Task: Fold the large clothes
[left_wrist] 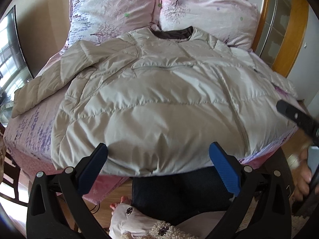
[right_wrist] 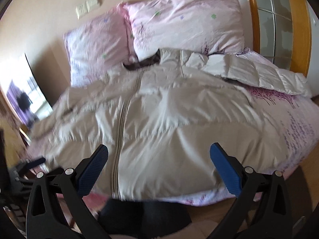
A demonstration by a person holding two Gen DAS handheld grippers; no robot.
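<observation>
A pale beige quilted puffer jacket (left_wrist: 159,99) lies flat, front up, on the pink bed, collar toward the pillows and hem at the near edge. Its left sleeve (left_wrist: 45,83) stretches out to the left; the right sleeve (right_wrist: 265,75) lies out to the right. The zip (right_wrist: 121,135) runs down the front. My left gripper (left_wrist: 158,151) hovers open above the hem with nothing between its blue pads. My right gripper (right_wrist: 158,151) is open too, over the hem near the zip; that view is blurred. The right gripper's body (left_wrist: 299,119) shows at the right edge of the left wrist view.
Two pink floral pillows (left_wrist: 119,10) (left_wrist: 207,14) lean at the head of the bed. The pink sheet (left_wrist: 33,127) hangs over the near edge. A wooden-framed door (left_wrist: 283,29) stands at right, a window (left_wrist: 8,45) at left. The person's dark trousers (left_wrist: 179,195) and hand (left_wrist: 303,181) are below.
</observation>
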